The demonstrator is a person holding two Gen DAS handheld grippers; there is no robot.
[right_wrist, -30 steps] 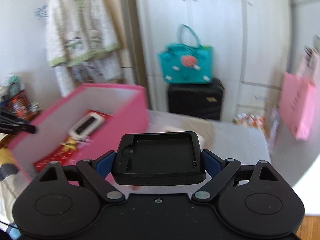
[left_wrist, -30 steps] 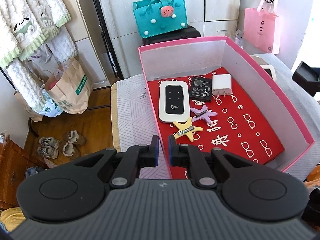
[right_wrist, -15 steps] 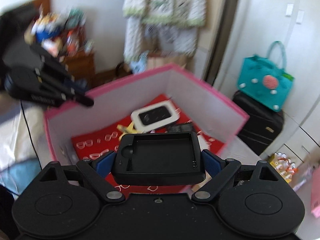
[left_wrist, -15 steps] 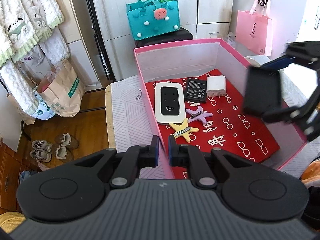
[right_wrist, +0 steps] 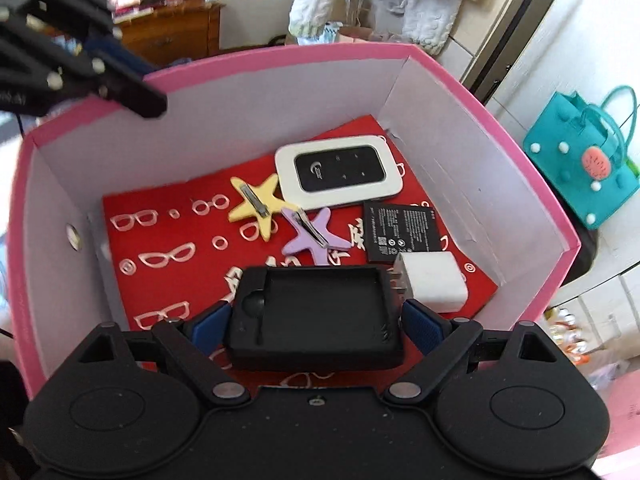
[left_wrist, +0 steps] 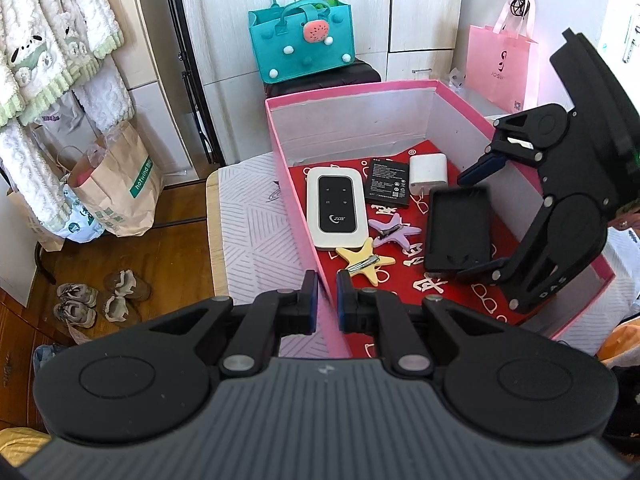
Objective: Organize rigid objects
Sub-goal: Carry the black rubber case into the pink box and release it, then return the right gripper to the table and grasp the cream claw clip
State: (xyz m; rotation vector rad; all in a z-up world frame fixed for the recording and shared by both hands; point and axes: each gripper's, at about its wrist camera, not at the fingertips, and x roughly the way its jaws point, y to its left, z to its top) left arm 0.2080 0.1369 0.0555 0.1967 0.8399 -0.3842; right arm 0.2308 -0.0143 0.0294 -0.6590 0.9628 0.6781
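Note:
A pink box (left_wrist: 516, 148) (right_wrist: 280, 60) with a red patterned floor holds a white pocket router (left_wrist: 336, 212) (right_wrist: 340, 176), a black battery (left_wrist: 388, 184) (right_wrist: 404, 232), a white charger (left_wrist: 428, 170) (right_wrist: 432, 280), a purple star clip (left_wrist: 394, 230) (right_wrist: 312, 236) and a yellow star clip (left_wrist: 364, 260) (right_wrist: 256, 204). My right gripper (right_wrist: 316, 316) (left_wrist: 476, 220) is inside the box, and the black tray (right_wrist: 316, 312) (left_wrist: 458, 232) lies on the floor between its blue pads; small gaps show at the pads. My left gripper (left_wrist: 327, 296) is shut on the box's near left wall.
The box stands on a white patterned mat (left_wrist: 256, 224). A teal bag (left_wrist: 300, 44) sits on a black case behind it, a pink bag (left_wrist: 504, 64) hangs at the right. Paper bags (left_wrist: 116, 192) and shoes (left_wrist: 100, 300) lie on the wooden floor at the left.
My right gripper swung from outside the box down into it with the black tray, which now lies on the red floor. My left gripper stayed on the box wall.

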